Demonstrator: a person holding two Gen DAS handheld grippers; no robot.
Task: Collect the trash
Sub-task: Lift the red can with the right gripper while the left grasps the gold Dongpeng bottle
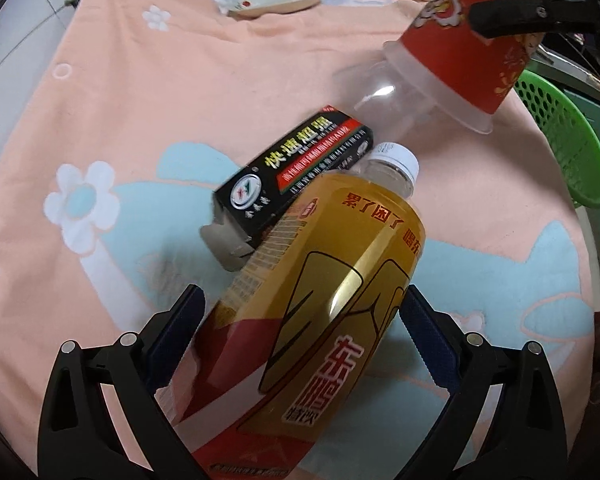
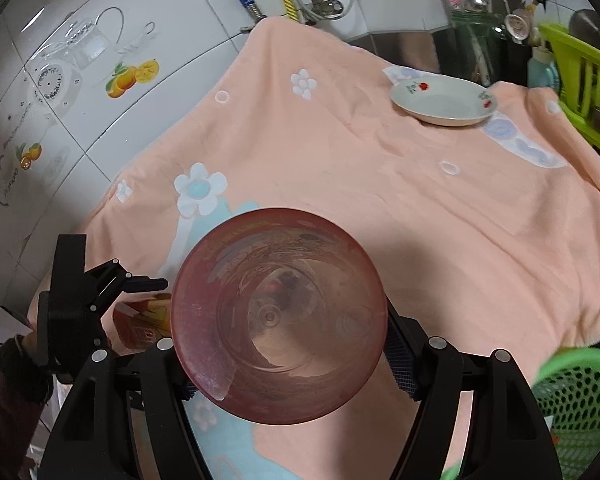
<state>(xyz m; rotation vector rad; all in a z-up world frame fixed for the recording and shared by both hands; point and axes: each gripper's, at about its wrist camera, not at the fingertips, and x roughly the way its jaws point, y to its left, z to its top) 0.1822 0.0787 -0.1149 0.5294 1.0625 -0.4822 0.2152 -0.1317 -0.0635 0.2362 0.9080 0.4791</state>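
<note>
Now left gripper [image 1: 300, 316] clamped around gold drink bottle [image 1: 324, 292], raised over peach flowered towel [image 1: 148, 120]. Black carton [image 1: 296, 172] flat on towel beside bottle's white cap. Right gripper [image 2: 284, 344] squeezing red paper cup [image 2: 278, 316] above same towel, green basket [image 2: 576, 400] off towel's edge.

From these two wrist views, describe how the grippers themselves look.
Both grippers, the left gripper and the right gripper, are matte black plastic with open triangular linkage frames and round silver pivot pins. Their fingers carry dark blue textured pads. The left hand shows a dark glove and maroon sleeve.
</note>
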